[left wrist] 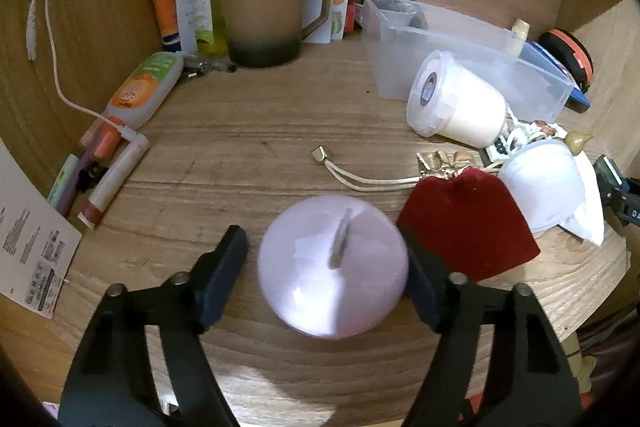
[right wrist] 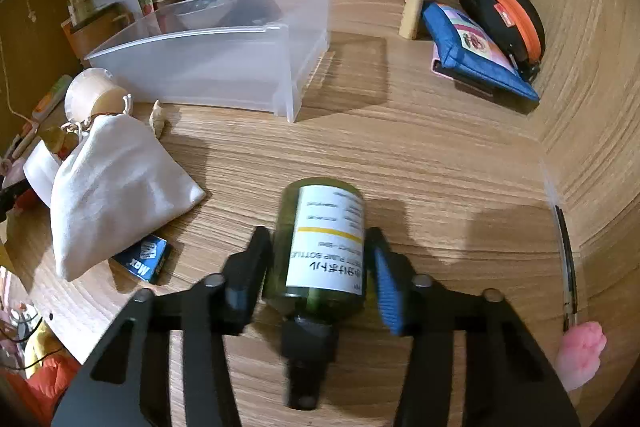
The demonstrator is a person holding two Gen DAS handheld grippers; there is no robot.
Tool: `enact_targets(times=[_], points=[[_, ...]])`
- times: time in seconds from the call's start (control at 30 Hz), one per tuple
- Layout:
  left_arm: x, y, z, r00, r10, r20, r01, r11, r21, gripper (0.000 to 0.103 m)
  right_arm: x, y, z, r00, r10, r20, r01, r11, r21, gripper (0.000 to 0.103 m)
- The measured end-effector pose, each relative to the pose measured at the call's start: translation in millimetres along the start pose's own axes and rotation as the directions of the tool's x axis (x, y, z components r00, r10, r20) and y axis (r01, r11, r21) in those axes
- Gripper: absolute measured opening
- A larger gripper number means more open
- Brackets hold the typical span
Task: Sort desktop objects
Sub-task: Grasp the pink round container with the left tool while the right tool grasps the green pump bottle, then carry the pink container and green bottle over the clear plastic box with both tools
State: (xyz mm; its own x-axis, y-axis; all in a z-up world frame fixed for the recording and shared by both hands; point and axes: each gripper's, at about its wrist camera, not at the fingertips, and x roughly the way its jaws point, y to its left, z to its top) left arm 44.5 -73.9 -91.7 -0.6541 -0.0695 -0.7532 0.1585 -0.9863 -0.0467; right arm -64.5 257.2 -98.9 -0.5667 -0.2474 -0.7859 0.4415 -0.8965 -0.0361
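Observation:
In the left wrist view my left gripper [left wrist: 326,267] is open around a round pale-pink object [left wrist: 333,267] lying on the wooden desk. Its right finger touches the object; its left finger [left wrist: 224,267] stands a little apart. In the right wrist view my right gripper [right wrist: 320,259] is shut on a dark green pump bottle [right wrist: 320,247] with a white label, pump end toward the camera, just above the desk. A clear plastic bin [right wrist: 224,67] stands at the back; it also shows in the left wrist view [left wrist: 460,63].
Left wrist view: brown mug [left wrist: 272,15], tubes and bottles along the left wall, a tape roll [left wrist: 452,99], a dark red pouch [left wrist: 468,223], a white bowl-like lid [left wrist: 540,183]. Right wrist view: white cloth bag [right wrist: 112,191], blue pouch [right wrist: 476,47], orange-zip case [right wrist: 508,19], wooden walls.

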Motion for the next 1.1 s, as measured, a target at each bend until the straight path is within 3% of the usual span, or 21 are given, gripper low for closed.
enact_targets(times=[0.03, 0.53, 1.1], points=[[-0.3, -0.3, 0.3, 1.0, -0.004, 0.002, 0.004, 1.0, 0.0, 0.063, -0.3, 1.4, 0.0, 1.0, 0.0, 0.0, 0.0, 1.0, -0.006, 0.038], [-13.2, 0.6, 14.9, 0.999, 0.007, 0.043, -0.007, 1.0, 0.021, 0.063, -29.4, 19.4, 14.8, 0.996, 0.026, 0.09, -0.022, 0.999, -0.039, 0.038], [-44.4, -20.8, 77.9, 0.985, -0.05, 0.166, 0.032, 0.994, 0.108, 0.063, -57.3, 16.5, 55.2, 0.978, 0.101, 0.184, -0.098, 0.995, -0.026, 0.038]])
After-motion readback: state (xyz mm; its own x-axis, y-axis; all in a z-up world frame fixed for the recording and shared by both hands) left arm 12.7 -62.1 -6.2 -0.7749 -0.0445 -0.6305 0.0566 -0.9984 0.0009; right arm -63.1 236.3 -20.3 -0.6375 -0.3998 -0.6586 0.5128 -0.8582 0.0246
